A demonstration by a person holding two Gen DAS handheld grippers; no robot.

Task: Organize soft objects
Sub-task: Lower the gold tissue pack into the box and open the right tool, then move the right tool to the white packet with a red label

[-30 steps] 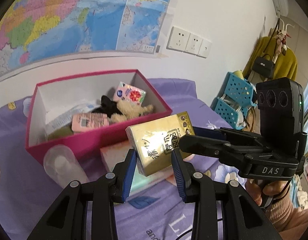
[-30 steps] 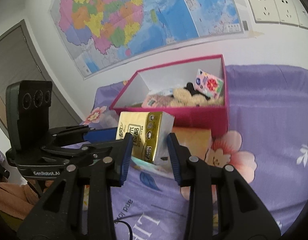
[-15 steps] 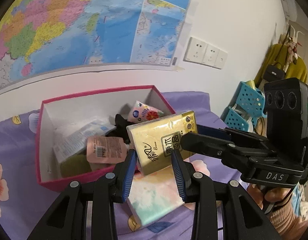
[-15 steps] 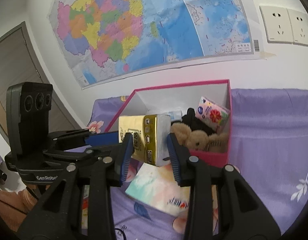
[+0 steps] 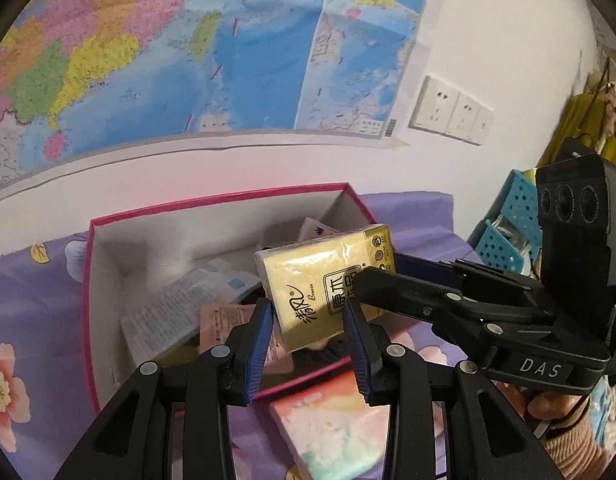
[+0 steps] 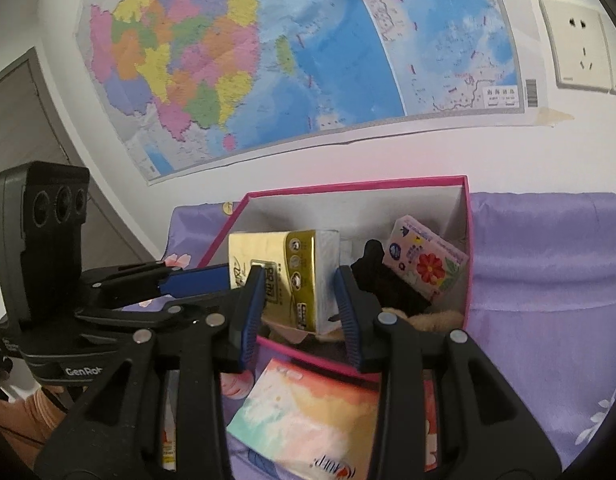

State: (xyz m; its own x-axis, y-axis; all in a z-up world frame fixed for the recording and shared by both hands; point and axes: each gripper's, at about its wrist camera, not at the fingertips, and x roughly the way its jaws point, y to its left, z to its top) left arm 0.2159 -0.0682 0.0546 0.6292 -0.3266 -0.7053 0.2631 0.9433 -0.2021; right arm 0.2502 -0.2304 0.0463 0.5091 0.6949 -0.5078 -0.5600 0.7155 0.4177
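Gripping a yellow plastic-wrapped tissue pack from both ends, the left tool and the right tool each stood clamped on it, holding it above the open pink cardboard box at the frame's centre. Crowding looked the main risk: a floral pink tissue packet, a dark plush toy and printed wrappers already filled the floor, so a drop might have landed tilted against the near rim. Uneven release could have twisted the soft pack. Free room seemed left of centre inside; a pastel tissue pack lay below on the purple floral sheet.
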